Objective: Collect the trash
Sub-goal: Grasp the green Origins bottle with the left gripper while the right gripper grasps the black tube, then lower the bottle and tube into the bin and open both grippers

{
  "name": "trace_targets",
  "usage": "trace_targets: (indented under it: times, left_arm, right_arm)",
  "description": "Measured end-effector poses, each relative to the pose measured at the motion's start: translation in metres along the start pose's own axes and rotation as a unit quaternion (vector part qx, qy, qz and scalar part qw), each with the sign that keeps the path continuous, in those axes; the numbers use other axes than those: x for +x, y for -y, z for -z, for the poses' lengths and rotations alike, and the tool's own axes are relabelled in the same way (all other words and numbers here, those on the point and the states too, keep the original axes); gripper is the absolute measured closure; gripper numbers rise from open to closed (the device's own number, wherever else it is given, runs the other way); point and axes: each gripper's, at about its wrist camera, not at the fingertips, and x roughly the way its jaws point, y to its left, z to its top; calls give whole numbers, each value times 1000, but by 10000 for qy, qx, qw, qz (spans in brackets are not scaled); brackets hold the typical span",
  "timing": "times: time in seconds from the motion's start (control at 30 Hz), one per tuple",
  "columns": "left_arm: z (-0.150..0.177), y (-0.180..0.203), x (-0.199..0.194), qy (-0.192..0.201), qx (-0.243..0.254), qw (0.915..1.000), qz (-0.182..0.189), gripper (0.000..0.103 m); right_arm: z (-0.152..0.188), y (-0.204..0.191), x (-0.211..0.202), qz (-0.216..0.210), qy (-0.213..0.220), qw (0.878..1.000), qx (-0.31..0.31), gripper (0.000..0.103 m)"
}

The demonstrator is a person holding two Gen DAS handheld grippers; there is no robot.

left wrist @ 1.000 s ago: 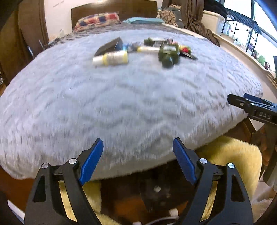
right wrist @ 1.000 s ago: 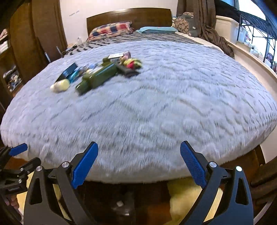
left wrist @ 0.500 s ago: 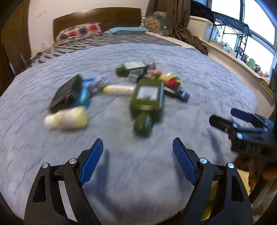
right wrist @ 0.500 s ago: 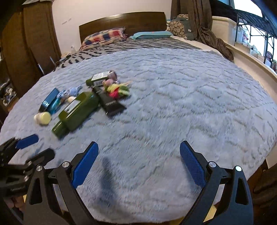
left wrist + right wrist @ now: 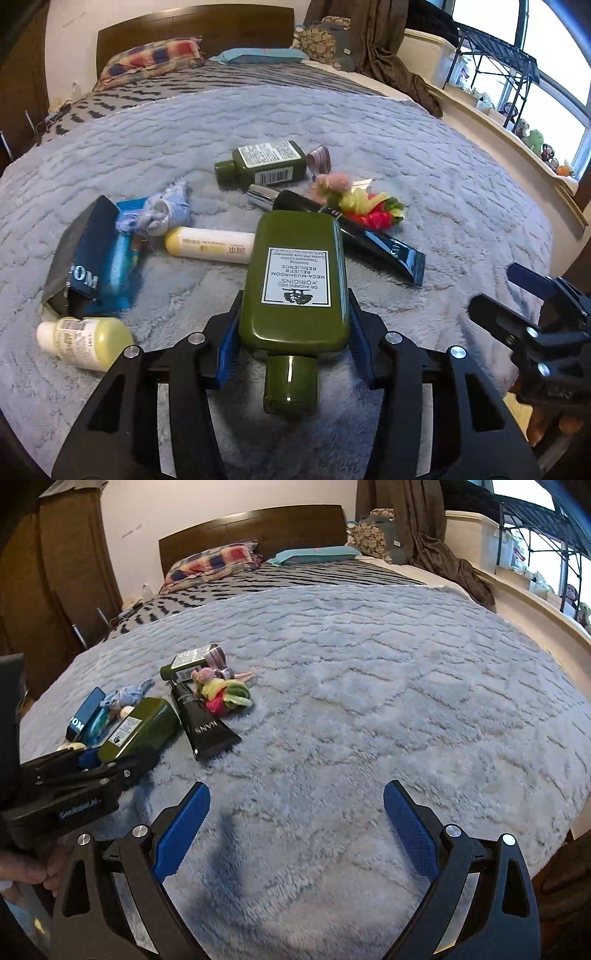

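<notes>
A heap of trash lies on the grey fluffy blanket [image 5: 443,206]. My left gripper [image 5: 293,314] is closing its jaws around a large dark green bottle [image 5: 299,236], blue pads against both its sides near the capped end, the bottle still lying flat. Around it lie a smaller green bottle [image 5: 264,162], a black tube [image 5: 369,240], a cream tube [image 5: 210,243], a small yellow bottle [image 5: 85,338], a blue box [image 5: 88,258] and a colourful scrap [image 5: 369,210]. My right gripper [image 5: 297,812] hangs open over bare blanket, right of the heap.
Pillows [image 5: 214,561] and a wooden headboard [image 5: 258,524] are at the far end of the bed. A window ledge [image 5: 517,147] with small toys runs along the right. A dark wardrobe [image 5: 66,572] stands on the left.
Both grippers came forward from the bed's foot edge over the blanket. The left one reached the large green bottle and its jaws narrowed around it. The right stayed open.
</notes>
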Motion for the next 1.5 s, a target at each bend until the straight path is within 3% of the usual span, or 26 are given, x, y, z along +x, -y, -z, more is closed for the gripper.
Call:
trace_targets:
  times: [0.1,0.23,0.5,0.6,0.73,0.97,1.07,1.13,1.5]
  left_arm:
    - [8,-4,-16,159,-5,9999,-18,56]
    - [21,-10,-32,225,-12,9997,-96,56]
    - [38,-37,-53,254,-133,9989,-359,56]
    - [42,-50,-57,284,-244,9983,-436,56]
    - [44,-56,-57,277,-289,9985,-378,55]
    - [46,-54,-56,286,-263,9986,-368,56]
    - [47,-54,-59,311,-298,9985,-342,56]
    - [47,-53,-61,325,-306,9984,-336,56]
    - [70,-37,-92,396,-254,9986,-228,56]
  right_arm:
    - [-6,-10,7,-166,13,9998,-66,9]
    - [-13,-27,25,-471,-171,9986,-183,31]
    - [-31,-59,54,-722,-359,9950,-586,41]
    - [-33,-76,58,-1094,-473,9894,-835,55]
    - [-39,-97,68,-957,-488,9880,-1106,56]
    - [-59,-114,97,-859,-715,9887,-1002,57]
    - [-60,-111,102,-730,-740,9907,-882,73]
    - [-60,-105,102,-831,-743,9910,-743,75]
    - [-12,-96,30,-1006,-482,9903,-834,75]
